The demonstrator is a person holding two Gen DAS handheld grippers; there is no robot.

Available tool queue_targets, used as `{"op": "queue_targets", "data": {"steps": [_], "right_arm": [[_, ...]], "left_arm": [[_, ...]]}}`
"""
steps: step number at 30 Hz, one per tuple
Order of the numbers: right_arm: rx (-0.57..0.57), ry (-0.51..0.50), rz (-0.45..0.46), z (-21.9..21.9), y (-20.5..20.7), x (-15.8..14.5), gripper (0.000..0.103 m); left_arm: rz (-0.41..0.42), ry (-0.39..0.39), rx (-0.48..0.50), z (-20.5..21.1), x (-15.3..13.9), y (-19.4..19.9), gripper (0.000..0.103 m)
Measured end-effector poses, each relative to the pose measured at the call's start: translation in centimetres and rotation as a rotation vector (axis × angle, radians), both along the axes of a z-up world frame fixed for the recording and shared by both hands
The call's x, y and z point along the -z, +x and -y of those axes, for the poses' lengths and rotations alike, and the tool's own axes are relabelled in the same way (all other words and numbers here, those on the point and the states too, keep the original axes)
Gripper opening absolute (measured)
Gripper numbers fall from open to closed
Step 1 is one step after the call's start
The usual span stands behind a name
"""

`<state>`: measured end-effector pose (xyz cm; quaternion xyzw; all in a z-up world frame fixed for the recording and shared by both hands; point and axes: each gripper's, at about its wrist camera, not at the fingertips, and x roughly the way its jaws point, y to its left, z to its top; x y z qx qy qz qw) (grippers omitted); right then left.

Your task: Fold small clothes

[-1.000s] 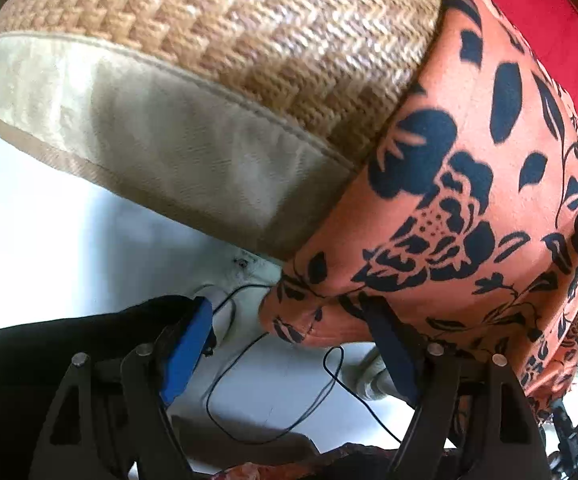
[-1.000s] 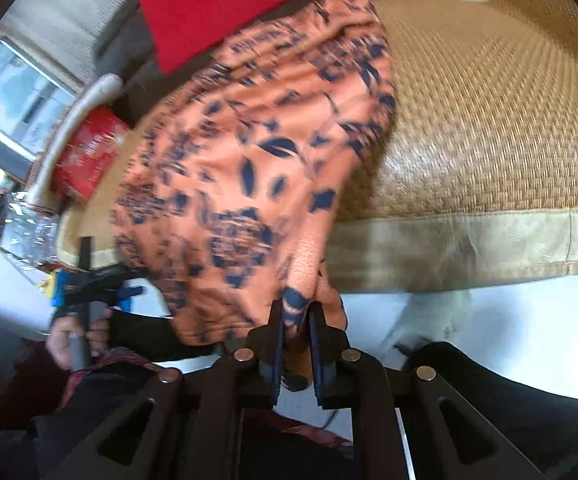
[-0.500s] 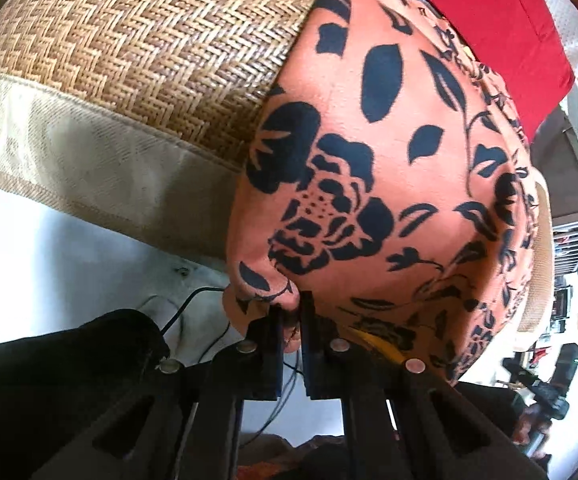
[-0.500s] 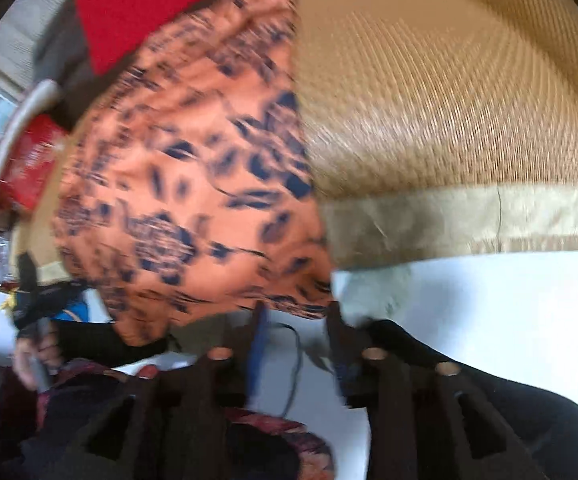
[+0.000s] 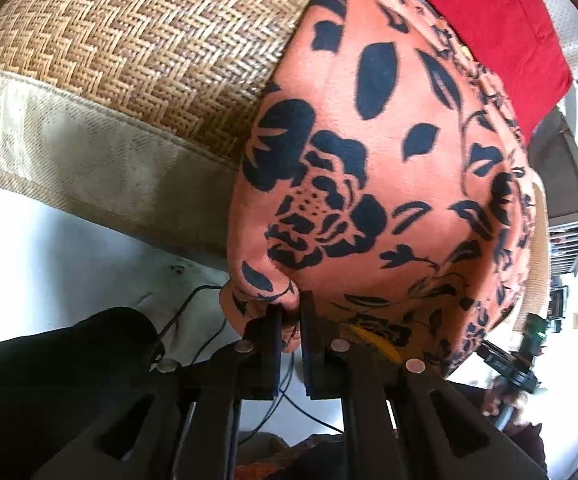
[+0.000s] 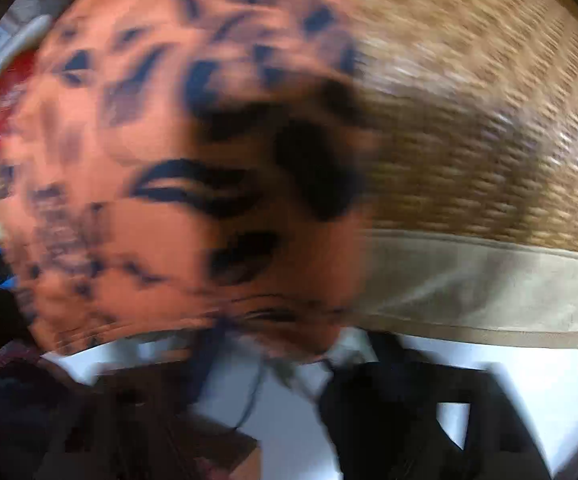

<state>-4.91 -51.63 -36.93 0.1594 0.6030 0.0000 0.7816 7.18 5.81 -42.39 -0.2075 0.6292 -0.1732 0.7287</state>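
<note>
Orange garment with dark floral print (image 5: pixel 389 152) lies spread on woven mat (image 5: pixel 149 52), near edge draped over mat's beige cloth border (image 5: pixel 89 164). Left gripper (image 5: pixel 289 320): jaws clamped on garment's near corner, fabric bunched between 2 pads. Right gripper (image 6: pixel 289 376): view heavily blurred; jaws have just been closing, narrow gap remains, sits just below garment hem; fabric between jaws cannot tell. Red cloth (image 5: pixel 489 20) beyond garment. Black cable (image 5: pixel 193 320) on white floor below.
</note>
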Motion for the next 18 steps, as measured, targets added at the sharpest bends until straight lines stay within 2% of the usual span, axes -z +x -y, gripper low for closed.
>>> {"op": "queue_targets", "data": {"steps": [2,4,5,6,8,10,14,18], "right_arm": [[-0.020,0.010,0.028,-0.7,-0.5,-1.4,0.023],[-0.032,0.029,0.060,-1.3,-1.2,-2.8,0.021],[-0.042,0.035,0.099,-1.7,-1.6,-3.9,0.015],[-0.055,0.037,0.146,-2.1,-1.9,-5.1,0.013],[-0.062,0.078,0.227,-2.6,-2.6,-7.5,0.012],[-0.066,0.093,0.279,-3.0,-3.2,-9.3,0.012],[-0.050,0.106,0.317,-2.7,-3.6,-11.0,0.012],[-0.003,0.162,0.378,-0.5,-2.7,-12.9,0.012]], "left_arm": [[-0.019,0.002,-0.009,-0.1,0.3,0.2,0.017],[-0.027,0.003,-0.023,-0.5,0.6,0.2,0.020],[-0.024,0.003,-0.026,-0.6,0.7,0.2,0.018],[-0.014,0.004,-0.026,-0.7,0.6,0.2,0.018],[0.002,-0.002,-0.023,-0.8,0.2,0.1,0.007],[0.020,-0.021,-0.012,-0.9,-0.6,0.1,0.007],[0.037,-0.115,0.002,-1.2,-2.7,-0.1,0.007],[0.093,-0.225,0.026,-1.7,-6.6,-0.2,0.007]]}}
